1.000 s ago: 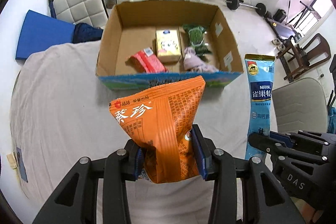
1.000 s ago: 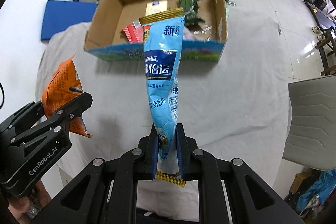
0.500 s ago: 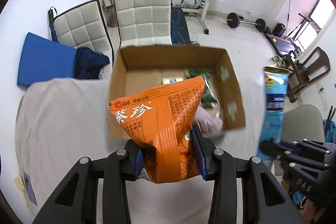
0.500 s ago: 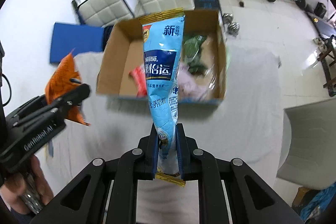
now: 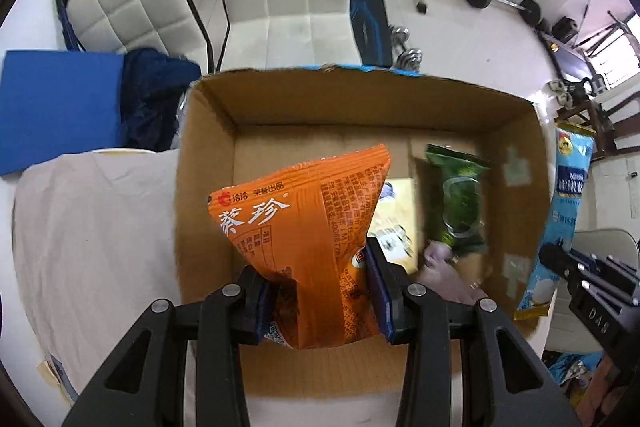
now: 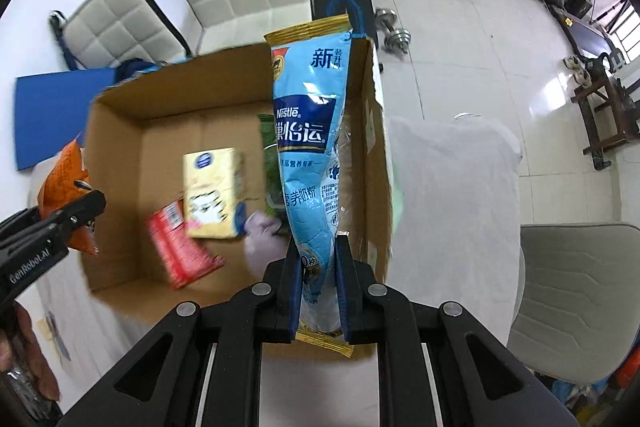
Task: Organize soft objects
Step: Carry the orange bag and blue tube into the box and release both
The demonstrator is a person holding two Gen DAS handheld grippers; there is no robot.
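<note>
Moved forward over the cardboard box (image 5: 208, 163) since a second ago, both grippers now above its open interior. Left gripper (image 5: 320, 291) pinching the orange snack bag (image 5: 304, 227), held upright over the box's near-left floor. Right gripper (image 6: 318, 287) clamped on the lower end of the blue Nestle pouch (image 6: 312, 131), standing tall against the box's right wall. Inside the box: yellow packet (image 6: 212, 191), red packet (image 6: 180, 247), green packet (image 5: 456, 199), pale lilac bundle (image 6: 260, 231).
</note>
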